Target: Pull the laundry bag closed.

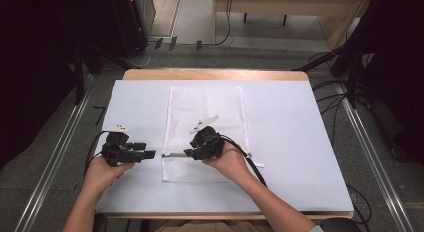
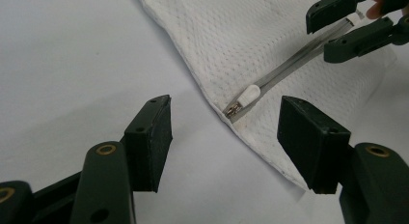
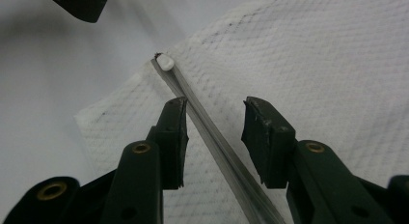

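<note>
- High view: fixed overhead on the person's side, faces forward and down, far enough to take in the whole table.
- Left gripper view: rides the left gripper, close and low, aimed at the mesh bag corner.
- Right gripper view: rides the right gripper, very close above the bag.
- Shared: zipper pull and zipper track show in both gripper views.

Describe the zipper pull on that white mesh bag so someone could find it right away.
On the white-covered table lies a white mesh bag. A grey zipper crosses its near end. At the zipper's left end, by the bag's edge, sits the zipper pull: a small white tab on a metal slider.
</note>
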The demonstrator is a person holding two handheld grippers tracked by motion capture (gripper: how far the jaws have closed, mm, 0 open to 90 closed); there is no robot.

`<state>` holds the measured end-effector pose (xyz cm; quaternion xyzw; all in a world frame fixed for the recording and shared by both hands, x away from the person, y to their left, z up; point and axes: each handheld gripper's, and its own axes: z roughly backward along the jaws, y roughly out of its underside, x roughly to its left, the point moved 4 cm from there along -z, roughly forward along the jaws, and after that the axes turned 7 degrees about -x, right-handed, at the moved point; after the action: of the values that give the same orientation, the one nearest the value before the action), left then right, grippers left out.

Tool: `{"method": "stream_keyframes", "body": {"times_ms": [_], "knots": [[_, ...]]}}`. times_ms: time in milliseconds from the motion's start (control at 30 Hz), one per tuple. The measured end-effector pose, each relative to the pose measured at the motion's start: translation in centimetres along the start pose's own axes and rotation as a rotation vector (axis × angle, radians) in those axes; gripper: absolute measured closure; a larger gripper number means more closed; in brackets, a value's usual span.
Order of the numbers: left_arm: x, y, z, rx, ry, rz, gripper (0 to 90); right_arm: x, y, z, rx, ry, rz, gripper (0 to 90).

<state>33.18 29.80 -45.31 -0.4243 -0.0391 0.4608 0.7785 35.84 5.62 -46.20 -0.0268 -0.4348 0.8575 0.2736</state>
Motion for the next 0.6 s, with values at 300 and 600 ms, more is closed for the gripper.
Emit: {"method": "stream_keyframes", "body": {"times_ms": [300, 600], "knots": [[0.2, -0.3, -0.3, 0.007, -0.007, -0.008, 37.6, 0.7, -0.7, -1.2, -0.002, -0.027, 0.001, 62.8], [0.4, -0.3, -0.2, 0.006, -0.003, 0.006, 37.8, 1.7, -1.0, -3.0, 0.02, -0.075, -0.003, 72.0]]}}
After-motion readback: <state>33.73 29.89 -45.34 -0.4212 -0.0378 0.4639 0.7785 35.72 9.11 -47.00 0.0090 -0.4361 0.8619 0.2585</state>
